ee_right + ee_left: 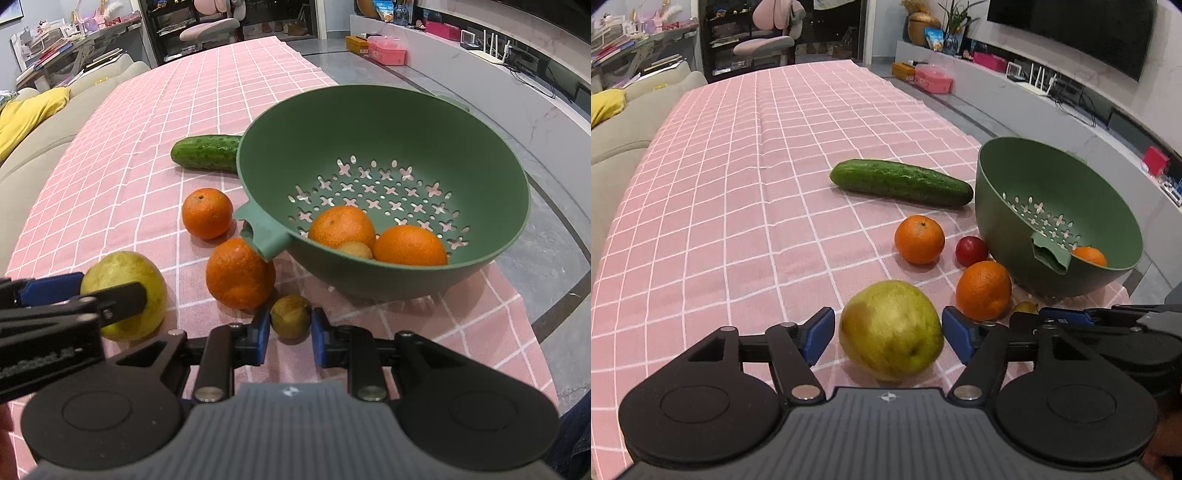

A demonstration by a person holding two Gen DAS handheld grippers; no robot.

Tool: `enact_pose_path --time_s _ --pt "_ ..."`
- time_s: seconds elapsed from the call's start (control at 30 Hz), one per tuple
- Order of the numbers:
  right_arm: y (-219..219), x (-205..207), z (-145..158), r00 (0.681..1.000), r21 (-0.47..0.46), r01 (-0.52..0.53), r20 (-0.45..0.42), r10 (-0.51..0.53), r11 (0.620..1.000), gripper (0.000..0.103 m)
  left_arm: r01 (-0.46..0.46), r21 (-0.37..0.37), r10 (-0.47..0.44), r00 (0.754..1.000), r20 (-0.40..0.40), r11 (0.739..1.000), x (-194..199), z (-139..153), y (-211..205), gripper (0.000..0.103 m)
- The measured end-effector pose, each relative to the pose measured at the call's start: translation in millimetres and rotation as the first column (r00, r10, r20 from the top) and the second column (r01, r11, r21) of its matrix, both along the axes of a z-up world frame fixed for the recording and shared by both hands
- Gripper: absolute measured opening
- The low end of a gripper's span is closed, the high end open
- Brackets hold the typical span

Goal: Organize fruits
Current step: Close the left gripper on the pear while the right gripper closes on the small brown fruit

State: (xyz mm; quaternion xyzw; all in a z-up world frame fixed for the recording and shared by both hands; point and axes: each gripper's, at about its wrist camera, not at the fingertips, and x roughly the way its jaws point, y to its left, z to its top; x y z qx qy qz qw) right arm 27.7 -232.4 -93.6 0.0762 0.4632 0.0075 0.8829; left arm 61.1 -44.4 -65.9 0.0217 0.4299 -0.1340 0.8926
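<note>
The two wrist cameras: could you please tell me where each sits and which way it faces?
Left wrist: on the left gripper, looking forward along its open fingers flanking the pear; the right gripper pokes in.
Right wrist: on the right gripper, fingers flanking a kiwi, facing the colander.
Shared: pear, oranges, cucumber, colander, pink tablecloth.

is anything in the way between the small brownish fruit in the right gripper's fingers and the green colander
Mostly clear. The small brownish fruit sits between the right gripper's open fingers, just below the green colander. The nearer orange lies beside that path, left of it. Only the colander's own wall must be lifted over.
</note>
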Motion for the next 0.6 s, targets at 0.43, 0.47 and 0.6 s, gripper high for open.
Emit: enact_pose_path --time_s 0.43,0.47,0.6 --pt "-1.0 1.0 0.1 1.000 0.001 -0.001 -0.001 0.001 1.000 0.020 0.007 -0.007 -0.007 1.000 -0.021 1.000 3.6 -5.4 -5.6 0.075" --pt "-1.0 1.0 0.0 1.000 0.002 -0.001 -0.002 0.001 1.000 0.020 0.008 -0.009 -0.008 1.000 -0.019 1.000 2.4 -5.0 -4.9 0.075" --pt "-1.2 0.1 1.4 1.000 0.009 -0.005 0.000 0.005 1.000 0.020 0.002 -0.042 -0.002 1.000 -0.012 0.999 -1.7 -2.4 1.7 0.070"
